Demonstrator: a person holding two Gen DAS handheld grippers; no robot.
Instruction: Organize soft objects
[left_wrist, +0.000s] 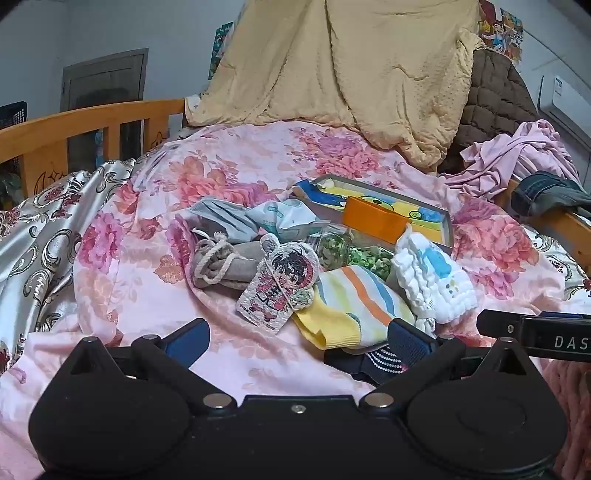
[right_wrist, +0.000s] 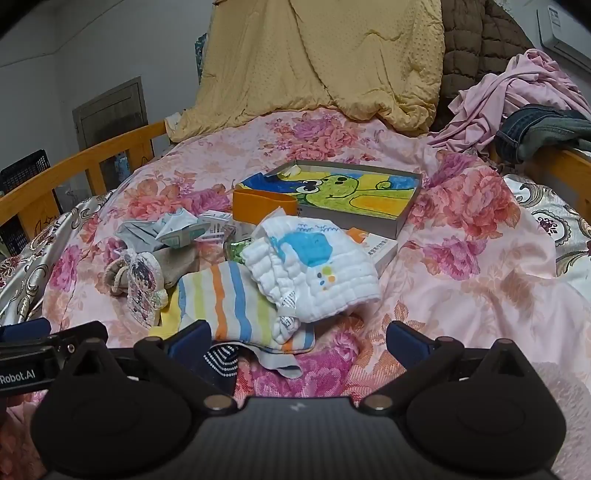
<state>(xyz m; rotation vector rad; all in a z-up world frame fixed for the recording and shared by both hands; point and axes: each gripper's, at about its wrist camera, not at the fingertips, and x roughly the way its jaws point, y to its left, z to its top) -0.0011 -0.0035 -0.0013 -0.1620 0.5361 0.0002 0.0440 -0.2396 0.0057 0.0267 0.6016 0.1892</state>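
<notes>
You are holding both tools low over the pink floral quilt (left_wrist: 229, 173), side by side. Your left gripper (left_wrist: 297, 341) is standing wide, nothing between its fingers. Your right gripper (right_wrist: 295, 341) is also standing wide and empty. The soft pile is lying just ahead: the striped sock (right_wrist: 236, 302) nearest, the white gauze cloth (right_wrist: 314, 273) overlapping its far edge, the grey drawstring pouch (left_wrist: 221, 264) to the left. The shallow box (right_wrist: 410, 206) with the frog drawing is sitting behind them.
</notes>
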